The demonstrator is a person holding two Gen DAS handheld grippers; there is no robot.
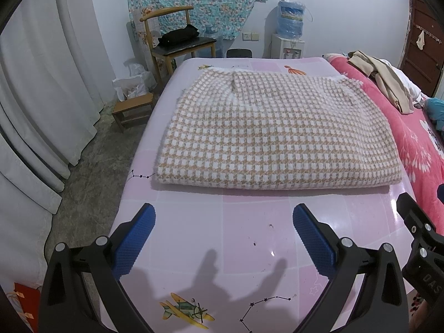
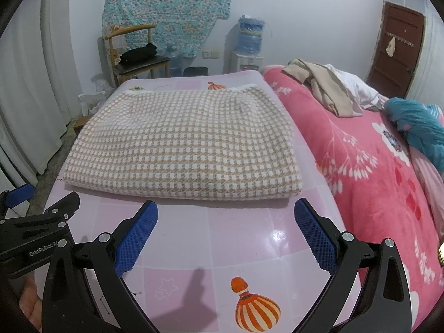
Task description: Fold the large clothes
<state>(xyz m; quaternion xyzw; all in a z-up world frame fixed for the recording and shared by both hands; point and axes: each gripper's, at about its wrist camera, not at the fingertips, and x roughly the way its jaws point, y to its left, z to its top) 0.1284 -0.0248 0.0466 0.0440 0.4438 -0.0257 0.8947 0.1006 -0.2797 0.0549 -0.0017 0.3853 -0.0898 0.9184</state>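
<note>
Tan-and-white houndstooth knit garment lies folded on pink glossy table, just ahead of both spread, empty grippers: left gripper, right gripper. Likely next: pinch near-edge corners evenly.

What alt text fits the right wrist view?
A folded beige-and-white houndstooth garment lies on a pink patterned table. The open right gripper hovers before it, empty. A pink floral blanket lies to the right.
</note>
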